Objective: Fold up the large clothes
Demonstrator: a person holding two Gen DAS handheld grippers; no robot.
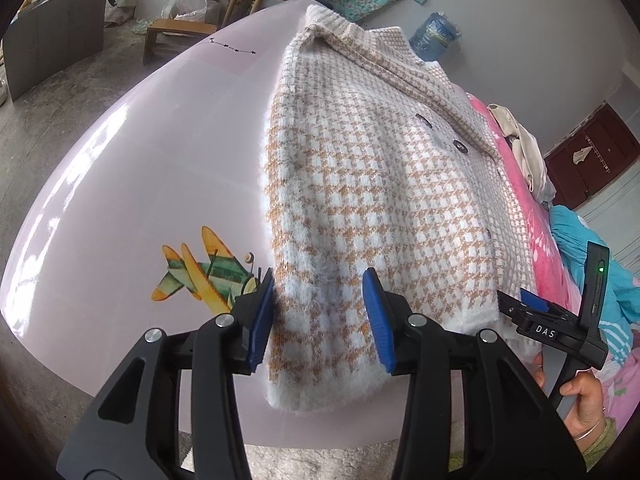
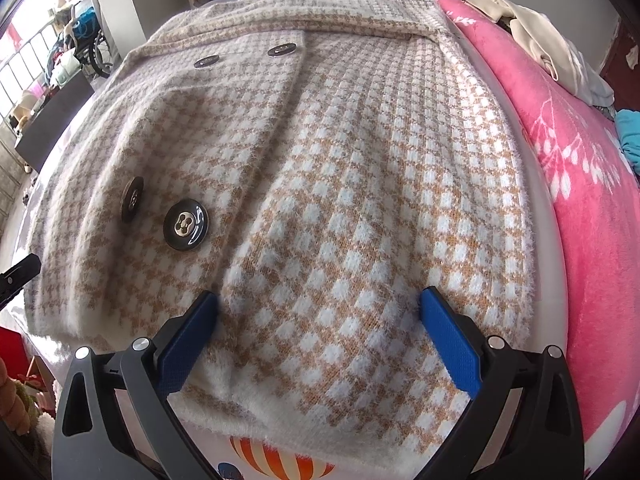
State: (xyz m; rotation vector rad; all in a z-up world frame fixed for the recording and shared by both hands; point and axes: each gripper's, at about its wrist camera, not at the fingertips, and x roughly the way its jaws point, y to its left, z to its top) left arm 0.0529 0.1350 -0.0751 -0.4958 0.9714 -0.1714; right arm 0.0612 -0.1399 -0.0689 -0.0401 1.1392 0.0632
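Observation:
A fuzzy tan-and-white houndstooth coat (image 1: 360, 184) lies flat on a pale pink table (image 1: 160, 168), collar far, white hem near me. It fills the right wrist view (image 2: 320, 184), where its dark buttons (image 2: 186, 224) show. My left gripper (image 1: 320, 312) is open, its blue pads straddling the near left hem corner. My right gripper (image 2: 318, 320) is open over the near right hem; it also shows in the left wrist view (image 1: 560, 320), held by a hand.
A pink floral blanket (image 2: 560, 160) with a beige garment (image 2: 540, 40) lies right of the table. A plane picture (image 1: 204, 276) marks the tabletop. A blue water bottle (image 1: 436, 36), wooden stool (image 1: 176, 36) and grey floor are beyond.

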